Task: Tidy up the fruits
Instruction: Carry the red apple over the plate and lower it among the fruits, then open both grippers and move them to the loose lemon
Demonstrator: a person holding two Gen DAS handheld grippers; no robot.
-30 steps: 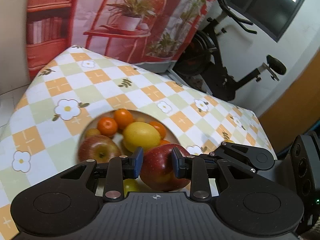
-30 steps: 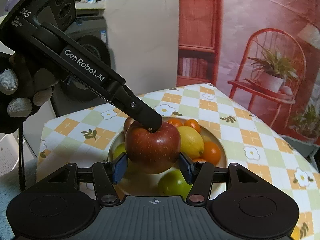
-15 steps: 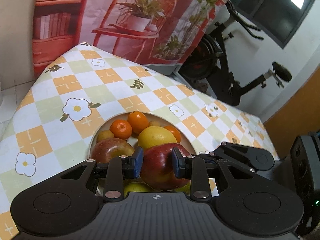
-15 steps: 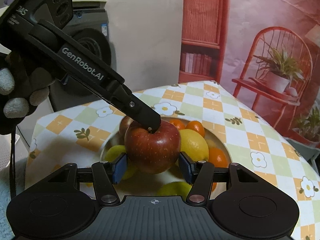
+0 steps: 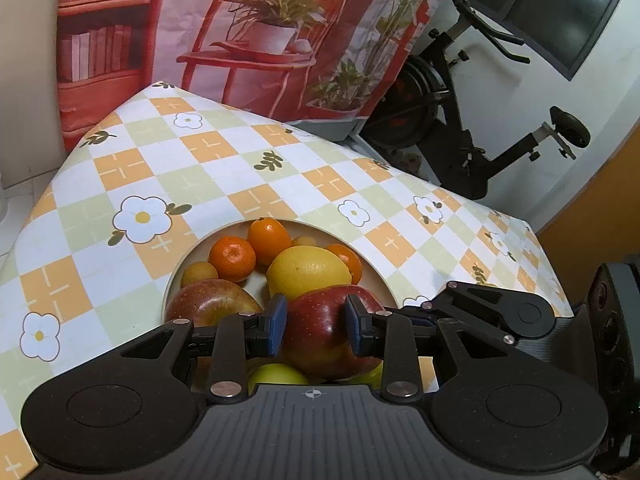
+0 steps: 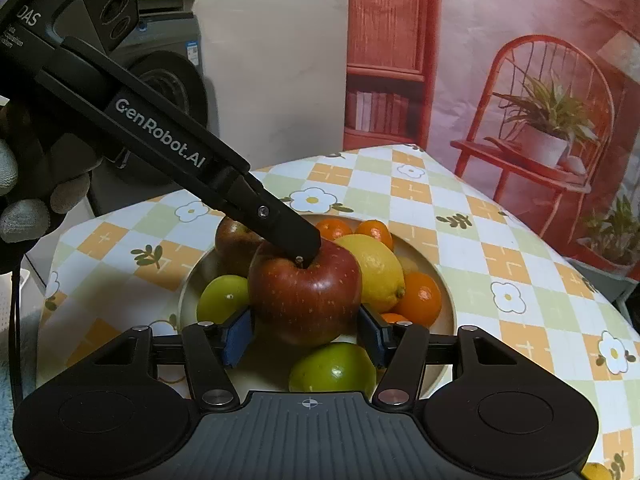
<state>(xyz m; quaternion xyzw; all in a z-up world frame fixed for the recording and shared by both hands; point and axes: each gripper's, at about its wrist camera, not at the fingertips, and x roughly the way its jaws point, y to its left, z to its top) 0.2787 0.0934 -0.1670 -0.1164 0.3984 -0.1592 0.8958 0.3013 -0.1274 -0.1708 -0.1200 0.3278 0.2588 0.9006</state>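
**Red apple held by two tongs over the bowl**

Room had a printed red-chair backdrop and an exercise bike [image 5: 472, 120]; the bench [image 5: 224, 176] wore a checked flower cloth. The bowl [image 6: 446, 300] sat on it with a lemon [image 6: 376, 268], oranges, green fruit and a second apple [image 5: 208, 304].

The left tongs [image 5: 316, 324] were clenched on the red apple [image 6: 304, 296], pads on both flanks, above the other fruit. The right tongs [image 6: 308, 334] bracketed the same apple; pads sat at its sides, but contact was not clear enough to call.

Judgement: a handover or joint lift. Only one set should carry the load. Confirm firm pad contact at the widest girth before the other releases. Lift straight up, since the lemon sat touching the apple and could roll. Skin is smooth and round, so expect slip if gripped off-centre.
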